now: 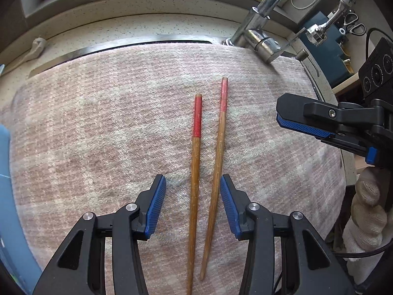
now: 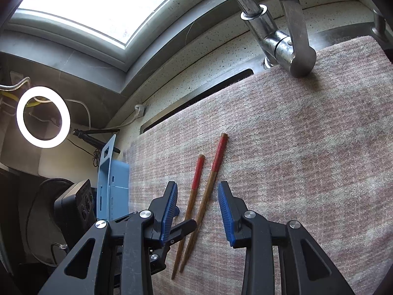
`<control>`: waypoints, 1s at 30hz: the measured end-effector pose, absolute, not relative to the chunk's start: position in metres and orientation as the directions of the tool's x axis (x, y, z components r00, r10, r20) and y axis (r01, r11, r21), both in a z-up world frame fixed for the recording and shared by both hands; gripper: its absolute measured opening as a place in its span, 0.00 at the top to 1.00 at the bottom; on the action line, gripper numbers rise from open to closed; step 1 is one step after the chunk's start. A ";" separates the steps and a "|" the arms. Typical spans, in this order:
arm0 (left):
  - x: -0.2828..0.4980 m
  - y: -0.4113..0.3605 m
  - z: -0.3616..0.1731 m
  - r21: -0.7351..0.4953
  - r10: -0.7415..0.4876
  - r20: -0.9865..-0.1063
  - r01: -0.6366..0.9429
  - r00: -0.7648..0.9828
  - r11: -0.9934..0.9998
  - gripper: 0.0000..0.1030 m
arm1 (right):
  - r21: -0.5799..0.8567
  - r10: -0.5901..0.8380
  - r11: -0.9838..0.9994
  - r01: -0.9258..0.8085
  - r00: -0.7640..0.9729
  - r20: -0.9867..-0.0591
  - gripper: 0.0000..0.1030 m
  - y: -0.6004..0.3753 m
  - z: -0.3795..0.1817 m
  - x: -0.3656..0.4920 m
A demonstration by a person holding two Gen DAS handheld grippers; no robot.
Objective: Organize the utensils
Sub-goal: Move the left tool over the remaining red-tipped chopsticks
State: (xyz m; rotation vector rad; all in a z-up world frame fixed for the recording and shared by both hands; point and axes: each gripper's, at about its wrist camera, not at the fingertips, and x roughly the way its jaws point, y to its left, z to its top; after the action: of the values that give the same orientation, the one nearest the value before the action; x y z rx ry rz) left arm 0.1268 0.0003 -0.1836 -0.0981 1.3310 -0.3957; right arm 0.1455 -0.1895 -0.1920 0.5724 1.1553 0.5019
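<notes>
1. Here, two wooden chopsticks lying side by side on a pink-and-cream checked cloth, close together but not quite parallel: narrow tips nearly meeting, painted ends spread apart.
2. Brown, grainy shafts, tapering to thin tips; thick ends coated in worn red paint, chipped more on the longer-reaching stick.
3. Relative to the chopsticks: left gripper poised right over their lower half, blue ribbed pads standing clear on either side, jaws parted and pressing on nothing.
4. Right gripper likewise astride the same pair, from another angle, jaws apart, no contact with the wood visible; seen also in the left wrist view off to the right of the red ends, held by a hand in a white knitted glove.
5. Beyond the red ends of the chopsticks: chrome faucet rising at the cloth's far edge, with a speckled stone counter and a steel rim behind it.
6. Further beyond the chopsticks, past the counter: a bright window in a grey frame.
7. Left of the chopsticks, off the cloth's edge: a light blue plastic holder, and further on a glowing ring light.
</notes>
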 end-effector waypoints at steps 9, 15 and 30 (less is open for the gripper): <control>0.123 -0.009 -0.181 -0.166 -0.241 -0.946 0.314 0.216 0.935 0.65 | 0.650 0.635 0.757 -0.064 0.309 -0.708 0.70 -0.181 -0.199 0.143; 0.121 -0.018 -0.184 -0.083 -0.183 -0.955 0.382 0.233 0.921 0.75 | 0.644 0.631 0.762 -0.062 0.296 -0.717 0.70 -0.168 -0.203 0.147; 0.114 0.016 -0.181 -0.072 -0.177 -0.949 0.367 0.261 0.927 0.76 | 0.586 0.580 0.808 -0.071 0.278 -0.766 0.70 -0.130 -0.214 0.151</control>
State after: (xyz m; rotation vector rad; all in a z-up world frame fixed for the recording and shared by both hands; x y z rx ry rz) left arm 0.1144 0.0163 -0.1806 0.1755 1.2551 -0.3710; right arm 0.1508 -0.1298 -0.2139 0.4914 1.2211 0.4608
